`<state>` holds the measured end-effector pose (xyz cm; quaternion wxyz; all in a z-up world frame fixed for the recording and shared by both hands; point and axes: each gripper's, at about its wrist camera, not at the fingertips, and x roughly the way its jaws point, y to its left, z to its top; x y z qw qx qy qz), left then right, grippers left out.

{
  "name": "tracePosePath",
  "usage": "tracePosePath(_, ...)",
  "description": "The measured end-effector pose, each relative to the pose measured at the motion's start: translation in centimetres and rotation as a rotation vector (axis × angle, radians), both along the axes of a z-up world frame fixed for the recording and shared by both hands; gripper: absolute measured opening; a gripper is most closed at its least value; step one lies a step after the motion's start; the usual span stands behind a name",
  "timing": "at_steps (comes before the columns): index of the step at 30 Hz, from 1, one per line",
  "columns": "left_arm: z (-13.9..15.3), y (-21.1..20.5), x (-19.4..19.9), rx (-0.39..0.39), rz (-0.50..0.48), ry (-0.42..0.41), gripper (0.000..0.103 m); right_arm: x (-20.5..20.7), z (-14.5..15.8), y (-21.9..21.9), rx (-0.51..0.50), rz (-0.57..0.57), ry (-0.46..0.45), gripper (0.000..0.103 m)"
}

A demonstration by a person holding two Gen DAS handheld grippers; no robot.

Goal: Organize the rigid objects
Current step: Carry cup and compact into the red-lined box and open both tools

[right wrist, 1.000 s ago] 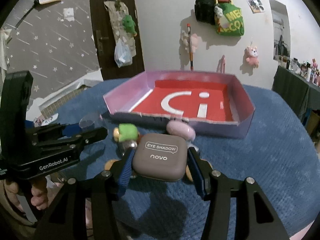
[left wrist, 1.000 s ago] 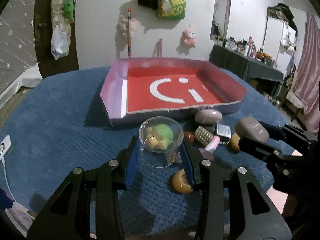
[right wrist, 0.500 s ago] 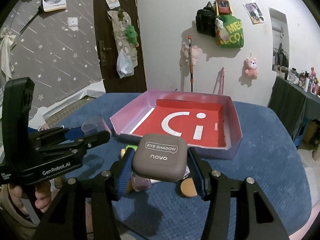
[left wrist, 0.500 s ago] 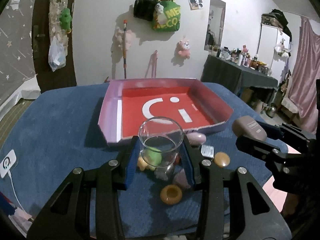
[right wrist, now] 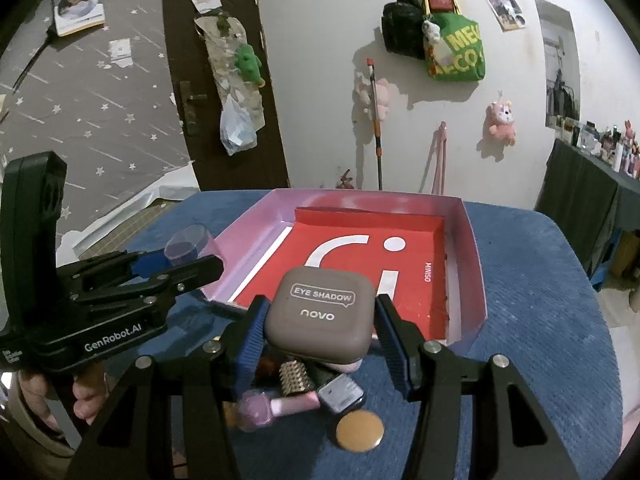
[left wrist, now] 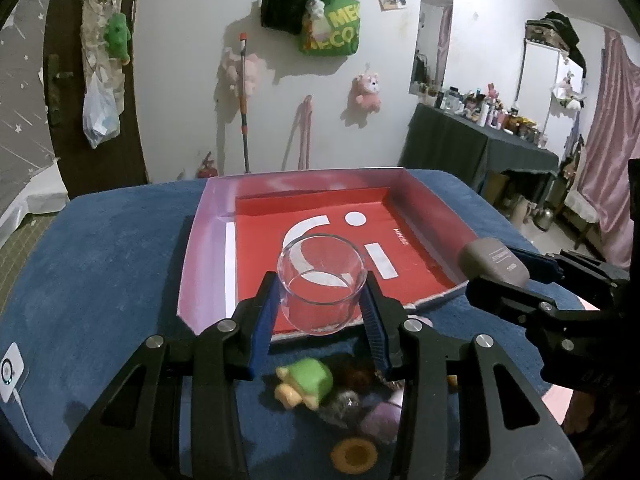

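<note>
My left gripper (left wrist: 322, 300) is shut on a clear glass cup (left wrist: 322, 284) and holds it upright above the near wall of the pink tray with a red floor (left wrist: 208, 240). My right gripper (right wrist: 320, 320) is shut on a taupe eye shadow case (right wrist: 320, 314) and holds it over the tray's near edge (right wrist: 468, 280). The case also shows at the right of the left wrist view (left wrist: 494, 262), and the cup at the left of the right wrist view (right wrist: 190, 246). The tray's floor is bare.
Small items lie on the blue cloth below the grippers: a green and yellow toy (left wrist: 308, 380), a tan round disc (right wrist: 359, 430), a pink bottle (right wrist: 276, 408), a studded roller (right wrist: 295, 378), a small dark case (right wrist: 341, 394), an orange ring (left wrist: 354, 456). A white charger (left wrist: 10, 370) lies at the left edge.
Both grippers have risen and moved forward toward the tray with the cup and the case still held. The loose items now lie below and behind the fingertips.
</note>
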<state>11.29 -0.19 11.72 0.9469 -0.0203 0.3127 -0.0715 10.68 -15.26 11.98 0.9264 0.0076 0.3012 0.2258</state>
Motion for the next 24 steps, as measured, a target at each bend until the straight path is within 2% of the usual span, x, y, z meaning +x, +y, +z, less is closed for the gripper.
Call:
tracePosePath(13,-1.7,0.5,7.1,-0.002,0.014,0.073,0.038,7.7,-1.7,-0.2,-0.009,-0.033,0.090,0.056)
tracePosePath(24,-5.8,1.8,13.5,-0.065,0.033,0.239,0.038,14.5,-4.3,0.9,-0.044,-0.042,0.182,0.056)
